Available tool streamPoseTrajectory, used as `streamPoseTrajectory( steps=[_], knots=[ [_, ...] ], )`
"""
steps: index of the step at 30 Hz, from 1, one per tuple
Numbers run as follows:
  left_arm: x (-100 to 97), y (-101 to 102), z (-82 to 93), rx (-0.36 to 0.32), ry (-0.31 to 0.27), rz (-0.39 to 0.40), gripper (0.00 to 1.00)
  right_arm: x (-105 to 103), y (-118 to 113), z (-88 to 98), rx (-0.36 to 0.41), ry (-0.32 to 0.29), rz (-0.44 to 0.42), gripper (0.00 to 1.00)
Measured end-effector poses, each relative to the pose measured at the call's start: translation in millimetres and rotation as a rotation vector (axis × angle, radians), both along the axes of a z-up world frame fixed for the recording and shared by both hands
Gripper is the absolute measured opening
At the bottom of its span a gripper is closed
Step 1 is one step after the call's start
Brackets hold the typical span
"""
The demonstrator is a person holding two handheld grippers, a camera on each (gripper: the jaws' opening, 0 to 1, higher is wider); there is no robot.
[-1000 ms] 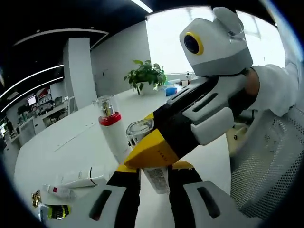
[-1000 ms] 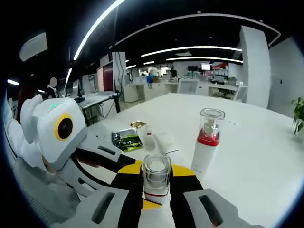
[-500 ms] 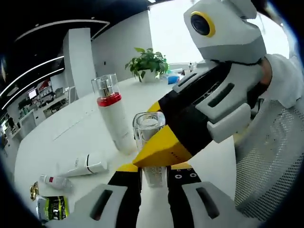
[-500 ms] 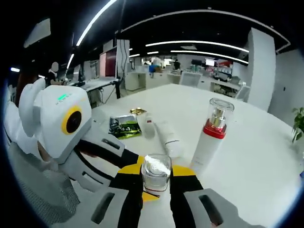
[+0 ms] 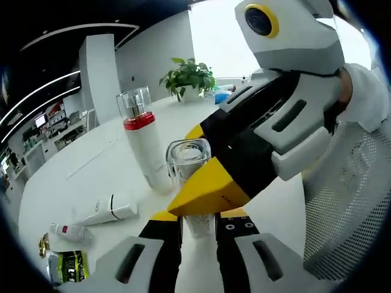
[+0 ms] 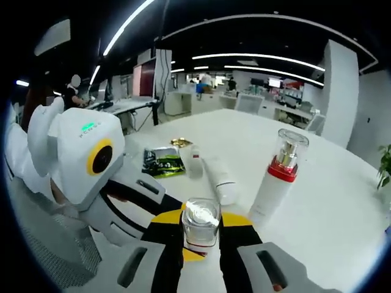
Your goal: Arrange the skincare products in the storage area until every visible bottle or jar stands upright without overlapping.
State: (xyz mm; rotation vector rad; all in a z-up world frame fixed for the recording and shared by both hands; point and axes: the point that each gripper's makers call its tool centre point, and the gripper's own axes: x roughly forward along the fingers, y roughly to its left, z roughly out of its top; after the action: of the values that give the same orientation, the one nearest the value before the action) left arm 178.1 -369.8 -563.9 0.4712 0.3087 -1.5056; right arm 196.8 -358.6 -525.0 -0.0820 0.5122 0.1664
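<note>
On the white bench, a sachet, a small vial and a tube lie flat near the far edge. Both the left claw and right claw hold the clear-capped bottle upright, beside the standing pump bottle. Next, I judge: set it down, release, then raise the tube.
</note>
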Motion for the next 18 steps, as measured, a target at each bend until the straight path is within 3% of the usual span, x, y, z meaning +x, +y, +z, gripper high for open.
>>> streamPoseTrajectory(
  steps=[18],
  knots=[
    [6.4, 8, -11.3, 0.064, -0.048, -0.003, 0.17, -1, 0, 3.7, 0.024, -0.008, -0.005, 0.14]
  ],
)
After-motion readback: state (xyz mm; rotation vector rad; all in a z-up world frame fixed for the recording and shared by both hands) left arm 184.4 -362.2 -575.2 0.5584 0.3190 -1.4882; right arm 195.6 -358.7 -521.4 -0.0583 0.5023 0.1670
